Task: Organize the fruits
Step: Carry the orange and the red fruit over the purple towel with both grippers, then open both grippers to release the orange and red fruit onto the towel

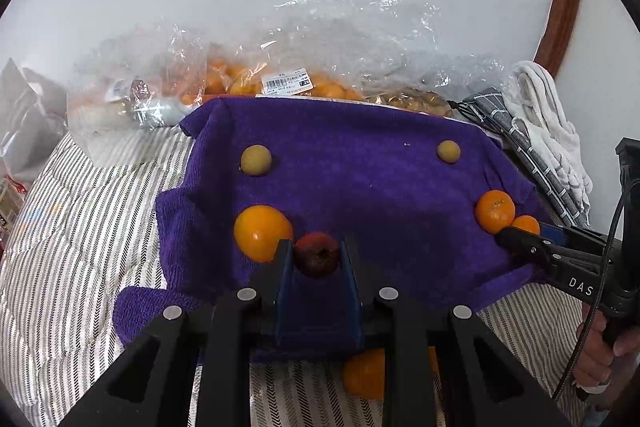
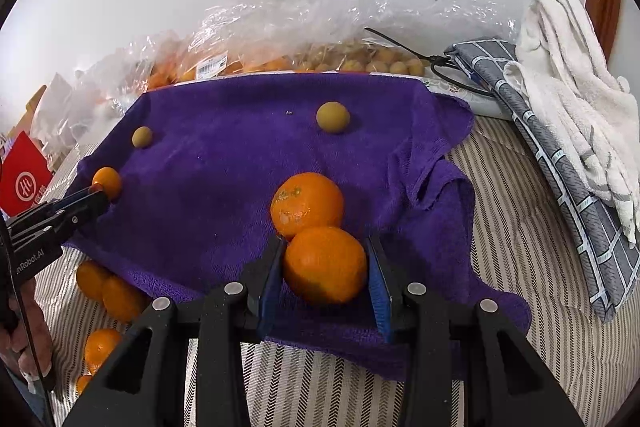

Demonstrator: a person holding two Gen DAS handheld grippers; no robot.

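Right wrist view: orange (image 2: 325, 264) lies between the fingers (image 2: 276, 259), touching both

Both cameras ride just behind their own grippers and look forward and steeply down along the fingers, close over the purple towel (image 1: 360, 187) on the striped bed (image 1: 80, 247). The left wrist view sits at the towel's near left, the right wrist view at its near right. Both share the towel (image 2: 240, 167), the far plastic bags (image 1: 320, 47) and the wall.
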